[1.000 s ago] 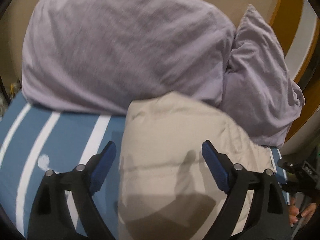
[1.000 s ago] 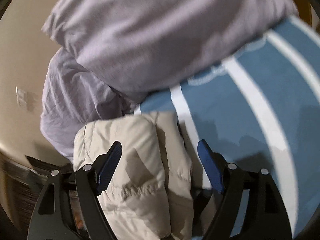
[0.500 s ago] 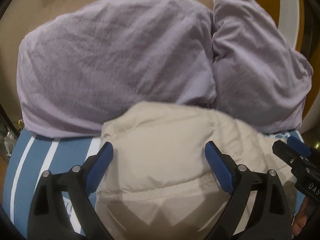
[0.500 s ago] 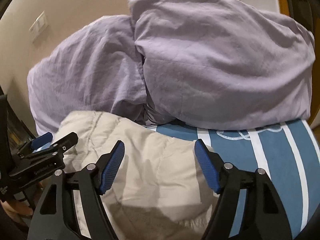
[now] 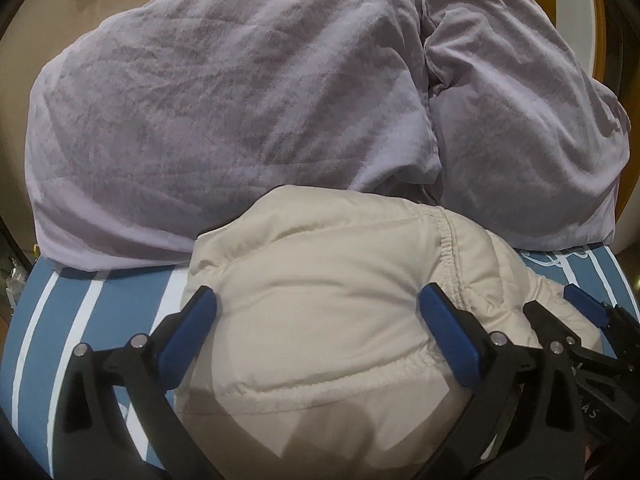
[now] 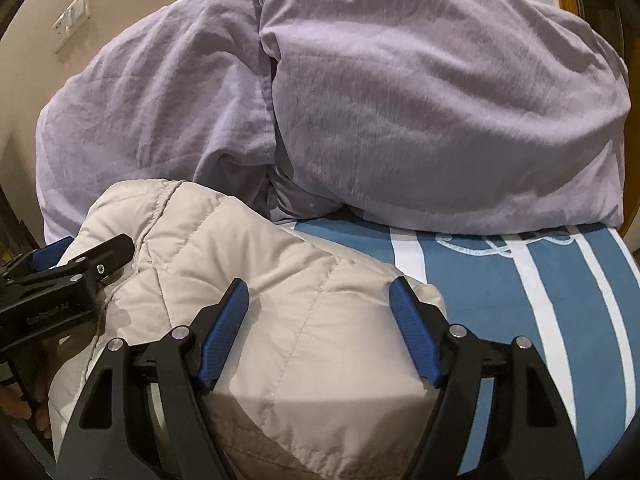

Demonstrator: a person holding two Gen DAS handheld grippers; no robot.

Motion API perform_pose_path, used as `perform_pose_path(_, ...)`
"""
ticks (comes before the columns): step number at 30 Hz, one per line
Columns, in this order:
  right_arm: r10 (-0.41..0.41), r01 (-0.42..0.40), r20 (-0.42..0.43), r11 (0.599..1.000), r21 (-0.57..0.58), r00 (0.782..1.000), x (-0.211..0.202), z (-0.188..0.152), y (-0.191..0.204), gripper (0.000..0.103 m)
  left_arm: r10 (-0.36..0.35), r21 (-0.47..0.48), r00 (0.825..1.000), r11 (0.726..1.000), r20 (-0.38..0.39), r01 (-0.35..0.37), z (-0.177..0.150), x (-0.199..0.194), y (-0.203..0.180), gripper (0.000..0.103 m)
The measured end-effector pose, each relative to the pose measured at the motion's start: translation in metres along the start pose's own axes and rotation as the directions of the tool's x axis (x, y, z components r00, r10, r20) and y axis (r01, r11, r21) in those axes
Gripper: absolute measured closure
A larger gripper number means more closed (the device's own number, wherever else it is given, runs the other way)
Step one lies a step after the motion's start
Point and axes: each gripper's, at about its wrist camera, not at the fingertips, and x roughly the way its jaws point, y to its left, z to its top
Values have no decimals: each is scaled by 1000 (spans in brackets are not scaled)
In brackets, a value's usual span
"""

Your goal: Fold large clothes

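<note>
My beige quilted jacket (image 5: 328, 320) sits folded into a puffy bundle on the blue bedspread with white stripes (image 6: 560, 312), its far edge pushed up against the two lavender pillows (image 5: 224, 120) at the head of the bed. Stitched seams and a gathered hem run across its top, and a shadow falls over its near side.

My left gripper (image 5: 316, 320) hangs over the bundle with its blue-padded fingers spread wide on either side, nothing pinched between them. My right gripper (image 6: 320, 316) is likewise spread, straddling the jacket's right corner beside the striped cover. In the right wrist view, the left tool shows at the bundle's far left edge.

Compared with half a second ago, both grippers have drawn closer over the jacket, which fills more of each view, and the two tools now stand nearer one another. The jaws have stayed apart throughout.
</note>
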Motion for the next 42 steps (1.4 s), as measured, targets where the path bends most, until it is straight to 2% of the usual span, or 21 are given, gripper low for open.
perform_pose_path(16,0,0,13,1000,23,1000,16,-9,-5,24,-2,-5,1000,1000,14,2,-8,13,-3,2)
perform_pose_path(23,-43,43,-40,999,-14,998,16,-2,-1,20,12,10,1000,1000,-11,-12,-5,9,-5,2)
perform_pose_path(24,-51,50,-49,998,-24,997,13,0,0,19,13,12,1000,1000,-15,-13,-5,5,-5,2)
perform_pose_path(26,-58,57,-63,998,-27,996,-3,0,0,9,-7,-4,1000,1000,-11,7,-7,-14,0,2)
perform_pose_path(29,-55,54,-72,998,-22,996,-25,-3,-3,2,-35,-25,999,999,-12,35,-18,-41,8,2)
perform_pose_path(36,-54,51,-120,998,-32,991,-76,-20,-2,1,-74,-37,997,997,-16,73,-49,-98,16,2)
perform_pose_path(42,-32,22,-144,997,-70,989,-122,-52,11,1,-119,-62,993,991,-25,117,-81,-143,24,2)
